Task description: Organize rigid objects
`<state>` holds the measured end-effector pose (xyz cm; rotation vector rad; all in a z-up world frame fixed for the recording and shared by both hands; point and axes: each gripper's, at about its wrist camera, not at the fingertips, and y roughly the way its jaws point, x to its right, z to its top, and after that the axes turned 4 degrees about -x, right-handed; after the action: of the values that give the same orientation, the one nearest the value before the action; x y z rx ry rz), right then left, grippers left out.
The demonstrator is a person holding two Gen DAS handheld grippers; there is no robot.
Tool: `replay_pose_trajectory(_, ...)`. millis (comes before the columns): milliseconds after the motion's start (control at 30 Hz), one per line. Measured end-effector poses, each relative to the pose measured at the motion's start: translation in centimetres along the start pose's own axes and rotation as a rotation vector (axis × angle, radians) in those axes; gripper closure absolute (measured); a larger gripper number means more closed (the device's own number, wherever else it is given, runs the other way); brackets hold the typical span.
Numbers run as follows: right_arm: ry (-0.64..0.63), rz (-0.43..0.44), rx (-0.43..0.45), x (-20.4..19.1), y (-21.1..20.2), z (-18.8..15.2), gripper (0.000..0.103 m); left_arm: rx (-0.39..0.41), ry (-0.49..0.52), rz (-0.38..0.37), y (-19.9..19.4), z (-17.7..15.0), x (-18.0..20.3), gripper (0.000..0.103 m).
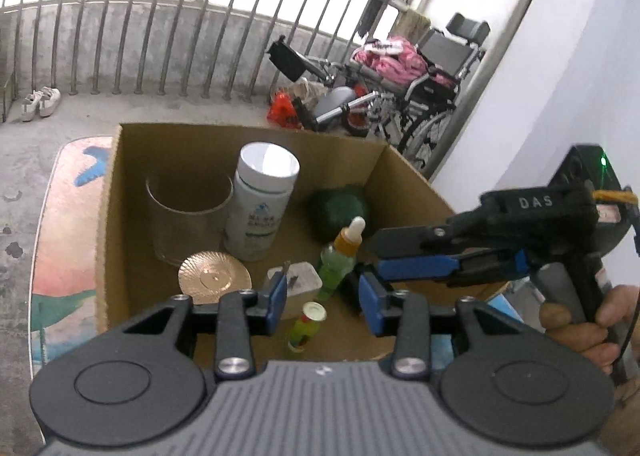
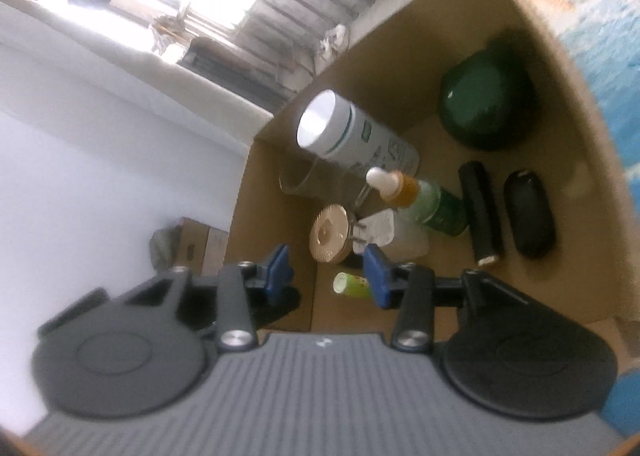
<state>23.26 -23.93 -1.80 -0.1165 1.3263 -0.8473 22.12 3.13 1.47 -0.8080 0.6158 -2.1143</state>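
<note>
Cardboard box point(image 1: 116, 192), crowded: both tools, left tool point(image 1: 322, 306) and right tool point(image 2: 329, 276), open and empty above it; risk of toppling upright white bottle point(image 1: 262, 200) or dropper bottle point(image 1: 340, 260).

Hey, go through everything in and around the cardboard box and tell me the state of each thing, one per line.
cardboard box: open-topped, holding items
white bottle: upright, capped
clear glass: upright, empty
dropper bottle: standing, dropper cap on
small green bottle: lying on its side
gold disc: lying flat
dark green object: resting on the box floor
left gripper: open, holding nothing
right gripper: open, holding nothing
</note>
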Motion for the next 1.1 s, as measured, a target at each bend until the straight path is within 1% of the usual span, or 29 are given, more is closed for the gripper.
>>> replay_pose_trajectory(167,-0.005,0.011,0.043,0.2,-2.3,0.1,0.061,0.041,-0.02,0.009,-1.0,0.5,-0.4,0.06)
replay_pose_trajectory(400,-0.001,0.032,0.09,0.4,-3.9,-0.2,0.06,0.078,-0.041,0.013,-2.0,0.7,-0.7,0.057)
replay_pose_trajectory(567,-0.031,0.019,0.116,-0.2,-4.6,-1.4,0.059,0.101,-0.049,0.007,-2.9,0.3,0.0,0.048)
replay_pose_trajectory(633,-0.06,-0.003,0.142,-0.8,-5.4,-2.3,0.056,0.115,-0.049,0.011,-3.6,0.0,0.4,0.044)
replay_pose_trajectory(700,-0.098,-0.042,0.184,-1.5,-6.4,-3.3,0.048,0.128,-0.046,0.022,-4.4,-0.3,0.9,0.038)
replay_pose_trajectory(767,-0.134,-0.086,0.238,-2.3,-7.8,-4.6,0.042,0.137,-0.045,0.04,-5.2,-0.7,1.5,0.026)
replay_pose_trajectory(833,-0.159,-0.11,0.271,-2.9,-9.2,-5.8,0.039,0.146,-0.041,0.057,-6.1,-1.2,2.1,0.021)
replay_pose_trajectory(867,-0.168,-0.117,0.281,-3.2,-9.8,-6.3,0.033,0.151,-0.038,0.064,-6.5,-1.4,2.4,0.018)
replay_pose_trajectory(900,-0.176,-0.126,0.292,-3.5,-10.5,-6.7,0.029,0.157,-0.033,0.069,-6.9,-1.6,2.8,0.016)
replay_pose_trajectory(967,-0.203,-0.154,0.32,-4.2,-11.9,-7.5,0.027,0.172,-0.023,0.087,-7.8,-2.0,3.5,0.01)
replay_pose_trajectory(1100,-0.259,-0.204,0.384,-5.8,-14.6,-9.2,0.018,0.184,-0.013,0.154,-9.0,-2.5,5.0,0.005)
